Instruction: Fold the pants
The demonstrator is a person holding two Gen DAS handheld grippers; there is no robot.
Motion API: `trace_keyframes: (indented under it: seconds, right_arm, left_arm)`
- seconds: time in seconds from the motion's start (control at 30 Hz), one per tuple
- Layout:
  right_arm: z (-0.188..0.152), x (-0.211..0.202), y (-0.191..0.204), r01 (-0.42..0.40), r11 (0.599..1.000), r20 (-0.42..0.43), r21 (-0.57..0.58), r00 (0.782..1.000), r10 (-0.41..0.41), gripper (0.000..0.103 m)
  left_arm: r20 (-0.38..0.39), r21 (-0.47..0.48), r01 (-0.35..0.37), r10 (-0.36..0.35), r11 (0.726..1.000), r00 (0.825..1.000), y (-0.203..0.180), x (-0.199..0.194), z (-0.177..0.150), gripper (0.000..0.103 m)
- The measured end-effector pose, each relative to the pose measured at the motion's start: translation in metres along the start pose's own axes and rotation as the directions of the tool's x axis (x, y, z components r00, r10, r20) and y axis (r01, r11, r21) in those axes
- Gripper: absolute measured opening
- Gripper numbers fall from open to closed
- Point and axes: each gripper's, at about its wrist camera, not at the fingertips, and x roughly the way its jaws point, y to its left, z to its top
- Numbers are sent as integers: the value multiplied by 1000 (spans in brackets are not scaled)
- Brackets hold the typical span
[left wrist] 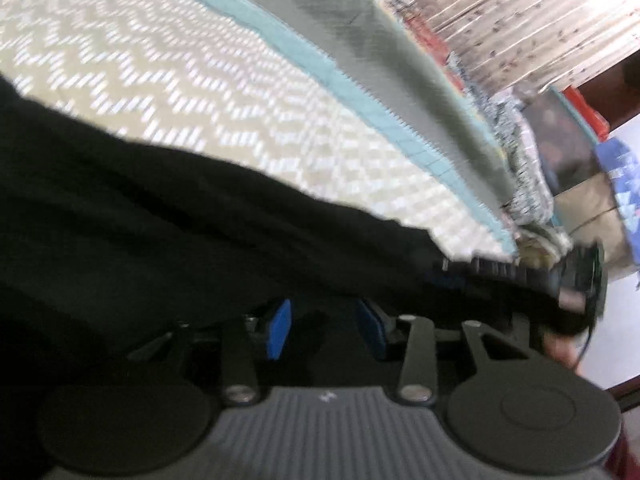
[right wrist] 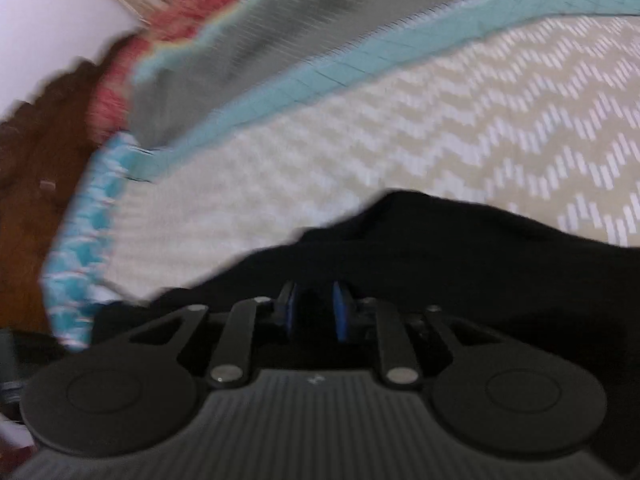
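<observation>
1. The black pants (left wrist: 168, 216) lie spread across a zigzag-patterned mat (left wrist: 168, 80) in beige and white. In both wrist views the dark cloth fills the near side of the mat, right in front of each gripper.

2. The left gripper (left wrist: 326, 330) is tipped forward and downward toward the pants. Its blue pads (left wrist: 279, 330) stand a moderate gap apart, with the edge of the pants lying over and just beyond them. The picture is blurred and the cloth dark, so I cannot tell whether fabric is pinched between the jaws.

3. The right gripper (right wrist: 314, 312) is likewise angled down at the pants. Its blue pads (right wrist: 341, 314) are set narrowly, with a dark slot between them. Black cloth bunches up directly ahead of the tips, rising in a hump toward the mat, but whether the jaws press on it cannot be made out.

4. In the left wrist view, past the far end of the pants, the other gripper shows as a dark blurred shape with part of a hand (left wrist: 560, 350) below it.

5. A teal border (right wrist: 360, 68) edges the far side of the mat, and a grey blanket (right wrist: 256, 40) lies beyond that border.

6. Past the blanket, in the left wrist view, hangs a pale patterned curtain (left wrist: 520, 20), with jumbled printed fabrics (left wrist: 520, 160) below it.

7. In the right wrist view, brown wooden floor (right wrist: 36, 184) shows beside the mat's end.
</observation>
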Motion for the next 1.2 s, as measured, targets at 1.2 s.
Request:
trace_keyframes:
  seconds: [1.2]
  right_arm:
    - [-225,-303,-227,-52,772,599,634,665,-447,32]
  left_arm:
    - [62,68,-16,12,998,998,-92,-54,-26,53]
